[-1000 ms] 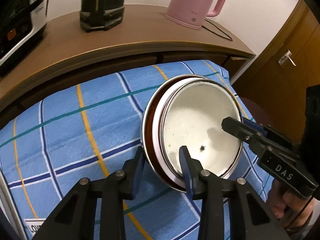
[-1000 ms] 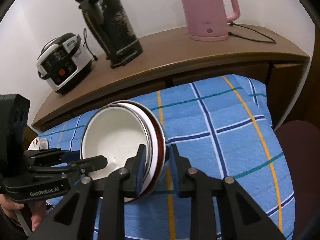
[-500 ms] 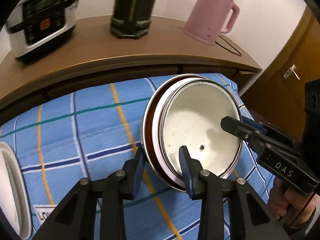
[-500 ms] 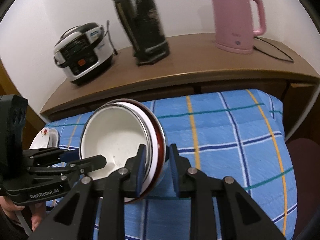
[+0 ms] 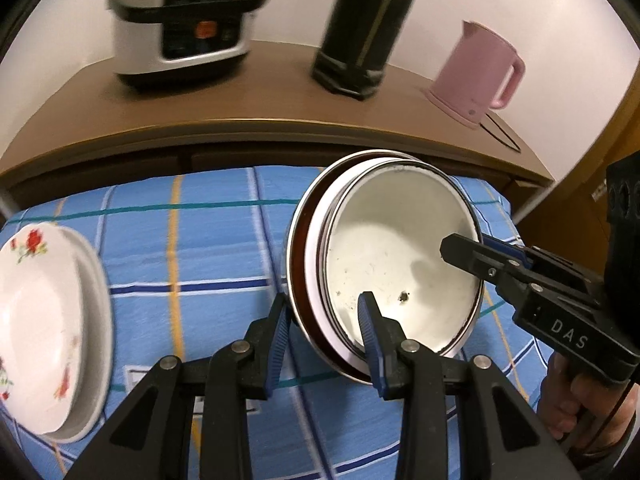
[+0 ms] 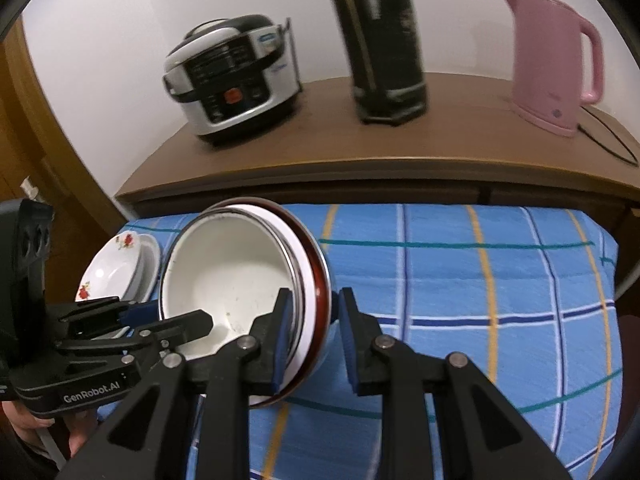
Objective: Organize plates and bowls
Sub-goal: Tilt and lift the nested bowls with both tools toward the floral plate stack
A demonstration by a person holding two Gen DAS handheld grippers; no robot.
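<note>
Gripping nested bowls [image 5: 400, 264] by opposite rims: left gripper [image 5: 324, 320] jaws, right gripper [image 6: 312, 316] jaws clamped.

Nested bowls [image 5: 400, 264], clamped by both grippers, carried leftward over checked cloth [image 5: 192, 248]; flowered plate stack [image 5: 44, 320] now brought into view left of left gripper [image 5: 324, 320].

Glossy enamel-looking bowls [image 5: 400, 264], woven checked cloth [image 5: 200, 256]

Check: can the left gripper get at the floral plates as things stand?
Probably not: the left gripper is shut on the nested bowls, shared with the right gripper. The floral plates lie unobstructed on the cloth.
</note>
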